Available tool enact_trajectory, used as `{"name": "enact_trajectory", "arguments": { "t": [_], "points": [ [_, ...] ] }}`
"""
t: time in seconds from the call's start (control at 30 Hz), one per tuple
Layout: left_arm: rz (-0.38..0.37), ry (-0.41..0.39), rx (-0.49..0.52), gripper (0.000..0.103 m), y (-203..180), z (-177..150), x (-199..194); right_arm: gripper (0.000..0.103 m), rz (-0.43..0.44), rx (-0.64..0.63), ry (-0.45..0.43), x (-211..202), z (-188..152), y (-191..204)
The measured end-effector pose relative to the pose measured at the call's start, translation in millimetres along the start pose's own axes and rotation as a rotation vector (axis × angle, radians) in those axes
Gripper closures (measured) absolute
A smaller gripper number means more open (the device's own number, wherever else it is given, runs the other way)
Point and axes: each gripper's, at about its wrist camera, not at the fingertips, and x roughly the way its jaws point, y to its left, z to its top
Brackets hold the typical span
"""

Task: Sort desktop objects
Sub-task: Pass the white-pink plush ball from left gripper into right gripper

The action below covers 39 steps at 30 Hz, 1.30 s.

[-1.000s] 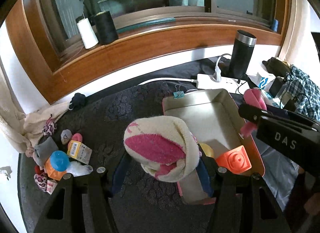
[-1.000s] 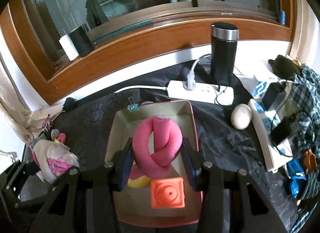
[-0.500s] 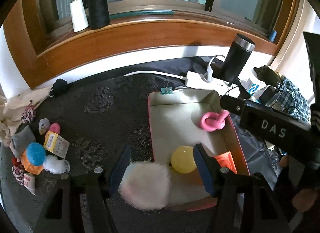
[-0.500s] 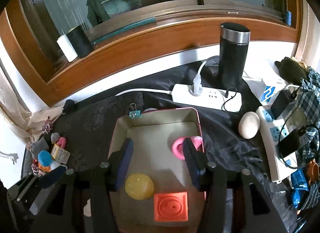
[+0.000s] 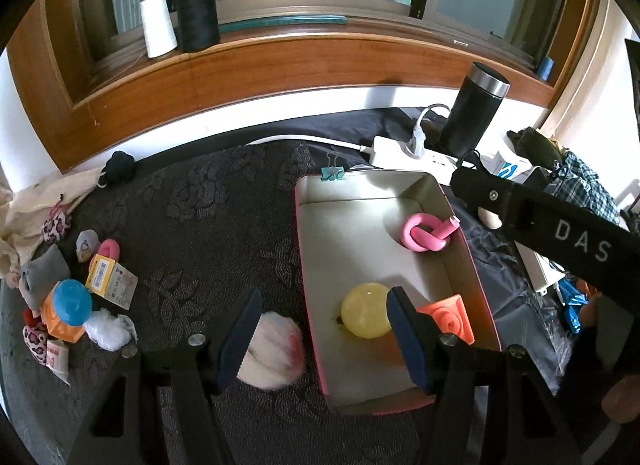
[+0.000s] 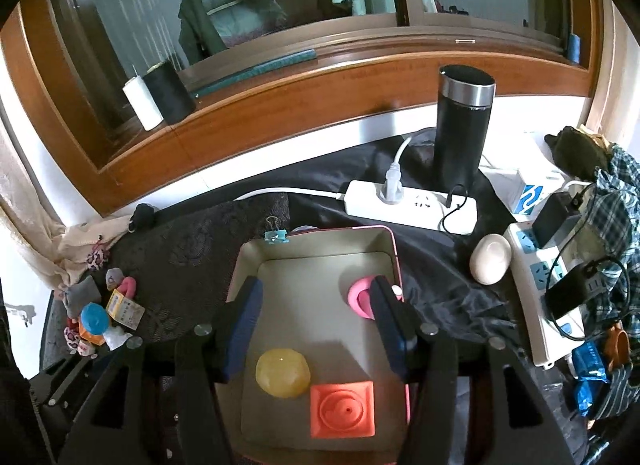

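Tray (image 5: 312, 249) in the left view holds a pink knot (image 5: 425, 233), yellow ball (image 5: 366, 315) and orange block (image 5: 450, 317); the left gripper (image 5: 324, 335) gapes wide above a plush (image 5: 272, 353) lying just outside. In the right view the right gripper (image 6: 316, 323) hangs wide and empty over the tray, so both could collide there.

The left gripper (image 5: 323, 335) is a black plastic two-finger tool. Each finger carries a dark blue ribbed pad (image 5: 240, 335) on its inner face, and behind each pad sits a round silver screw head (image 5: 197, 340). Triangular cut-outs open the black frame further back. The right gripper (image 6: 316, 329) has the same build: black frame, blue pads, silver screws. Seen from the left wrist, its black side bar bears white capital letters "DAS" (image 5: 582, 240) and one small screw.
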Motion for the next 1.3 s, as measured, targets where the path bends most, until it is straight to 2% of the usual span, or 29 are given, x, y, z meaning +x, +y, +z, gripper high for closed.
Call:
{"name": "enact_trajectory", "arguments": {
  "t": [0.4, 0.7, 0.83, 1.0, 1.3],
  "points": [
    [0.000, 0.002, -0.009, 0.036, 2.2, -8.5, -6.7, 0.043, -0.058, -0.033, -0.047, -21.1, -3.9, 9.8],
    [0.000, 0.010, -0.034, 0.036, 13.0, -17.9, -11.4, 0.043, -0.045, -0.031, -0.038, -25.3, -10.7, 14.9],
    [0.027, 0.016, -0.084, 0.036, 34.9, -25.4, -13.8, 0.043, -0.024, -0.019, -0.018, -23.0, -16.9, 18.1],
    [0.086, 0.038, -0.184, 0.036, 80.2, -40.8, -15.2, 0.043, 0.007, -0.026, 0.007, -17.8, -25.8, 32.8],
    [0.141, 0.057, -0.281, 0.036, 139.1, -73.0, -26.9, 0.043, 0.076, -0.088, 0.065, -1.4, -42.8, 85.2]
  ]
}}
